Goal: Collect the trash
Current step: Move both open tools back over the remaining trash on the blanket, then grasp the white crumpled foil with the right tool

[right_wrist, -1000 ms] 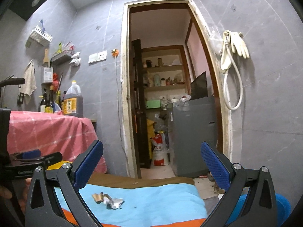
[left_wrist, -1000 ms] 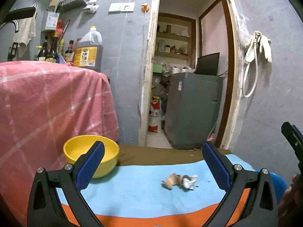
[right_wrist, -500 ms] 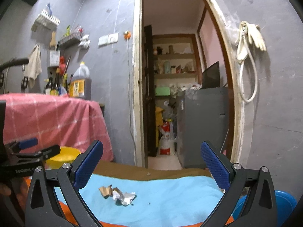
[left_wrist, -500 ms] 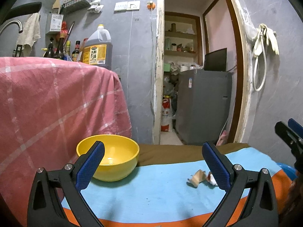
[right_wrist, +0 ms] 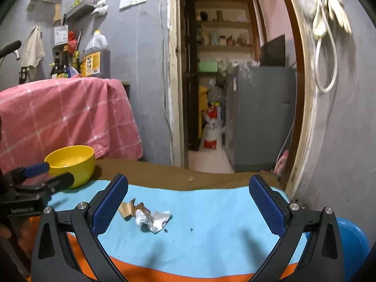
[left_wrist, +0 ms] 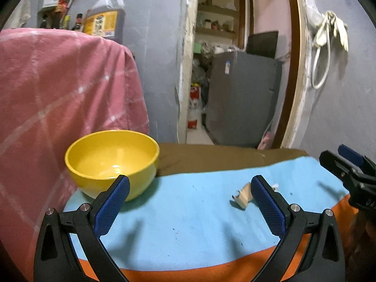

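Left gripper [left_wrist: 190, 199] nearer; its finger seemingly half-hides trash [left_wrist: 243, 195].

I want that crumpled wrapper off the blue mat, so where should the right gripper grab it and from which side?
Grip the wrapper across its raised white middle, coming down from above with the right gripper, judging by how it lies low and spread on the mat. A sideways approach would likely just push it. The jaws are open wide enough to straddle it.

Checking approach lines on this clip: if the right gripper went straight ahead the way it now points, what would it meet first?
Probably nothing on the table: the right gripper, open, looks past the crumpled trash, lower left of its line, toward the doorway. Depth is unclear.
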{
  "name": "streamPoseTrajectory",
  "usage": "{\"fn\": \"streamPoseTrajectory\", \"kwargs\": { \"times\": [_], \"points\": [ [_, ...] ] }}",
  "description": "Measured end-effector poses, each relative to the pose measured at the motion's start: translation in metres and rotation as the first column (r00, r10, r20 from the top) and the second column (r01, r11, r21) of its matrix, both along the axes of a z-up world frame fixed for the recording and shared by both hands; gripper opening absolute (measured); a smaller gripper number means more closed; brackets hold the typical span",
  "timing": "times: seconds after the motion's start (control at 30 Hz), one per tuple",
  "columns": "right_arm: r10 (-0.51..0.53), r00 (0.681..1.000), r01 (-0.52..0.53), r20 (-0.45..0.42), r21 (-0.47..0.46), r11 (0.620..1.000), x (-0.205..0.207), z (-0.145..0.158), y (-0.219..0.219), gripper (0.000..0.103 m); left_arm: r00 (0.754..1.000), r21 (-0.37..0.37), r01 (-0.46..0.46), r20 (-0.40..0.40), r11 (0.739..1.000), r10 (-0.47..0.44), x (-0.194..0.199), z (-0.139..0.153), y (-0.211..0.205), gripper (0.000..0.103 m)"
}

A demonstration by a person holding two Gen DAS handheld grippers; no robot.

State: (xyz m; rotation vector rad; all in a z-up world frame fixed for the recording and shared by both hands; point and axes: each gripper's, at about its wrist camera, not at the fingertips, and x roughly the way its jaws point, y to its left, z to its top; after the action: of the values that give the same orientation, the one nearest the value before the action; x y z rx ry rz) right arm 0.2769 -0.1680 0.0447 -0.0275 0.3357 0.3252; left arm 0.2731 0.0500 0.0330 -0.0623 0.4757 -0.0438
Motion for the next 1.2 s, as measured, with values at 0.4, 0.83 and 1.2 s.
{"fn": "streamPoseTrajectory", "kwargs": {
  "times": [0.4,0.83,1.2],
  "points": [
    [0.054,0.958,-0.058,-0.283,-0.008,0.998,0.038,-0.022,0.002,0.099,0.98,-0.018,0.049,-0.191,0.999,-0.052,0.035,-0.023,-0.003,0.077],
    [0.151,0.865,-0.237,-0.479,-0.124,0.964,0.042,-0.057,0.036,0.067,0.924,-0.177,0.189,-0.302,0.966,-0.236,0.063,-0.033,-0.005,0.034],
    [0.129,0.857,-0.216,-0.499,-0.119,0.969,0.048,-0.059,0.033,0.064,0.879,-0.272,0.233,-0.353,0.934,-0.322,0.08,-0.038,-0.014,0.019]
  ]
}}
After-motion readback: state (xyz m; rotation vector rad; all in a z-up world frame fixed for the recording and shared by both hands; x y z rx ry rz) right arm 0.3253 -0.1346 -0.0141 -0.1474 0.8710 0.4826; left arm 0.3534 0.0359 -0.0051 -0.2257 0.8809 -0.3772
